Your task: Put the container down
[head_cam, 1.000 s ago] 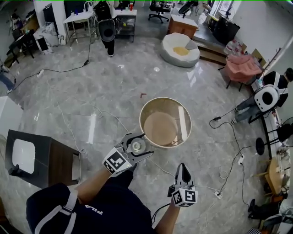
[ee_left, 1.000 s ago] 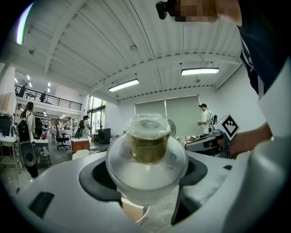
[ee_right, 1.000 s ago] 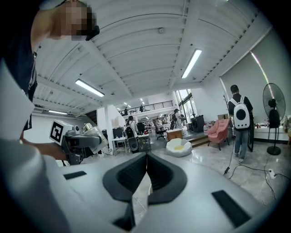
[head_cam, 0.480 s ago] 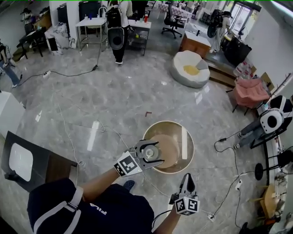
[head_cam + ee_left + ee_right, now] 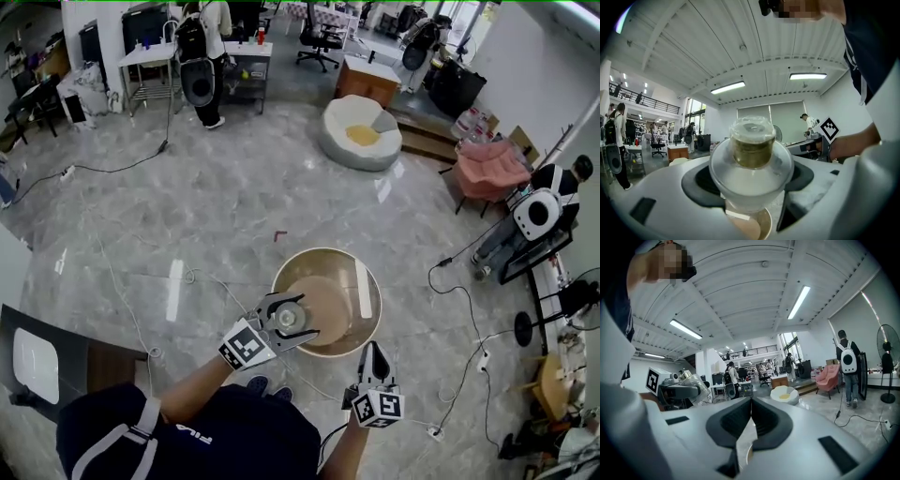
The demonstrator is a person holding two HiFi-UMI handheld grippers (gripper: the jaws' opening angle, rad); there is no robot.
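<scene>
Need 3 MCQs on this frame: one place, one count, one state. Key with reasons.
1. Where is the container?
A) on the floor
B) in the left tongs, at the round table's edge
C) on the pink chair

2. How many tongs hold something?
A) none
B) one
C) two

3. The right tongs are:
A) open
B) shut on the container
C) shut, empty

Key: 1B, the left gripper view shows it clasped, and the head view shows it at the rim; 2B, only the left is loaded; 3C, the jaws meet with nothing between.
</scene>
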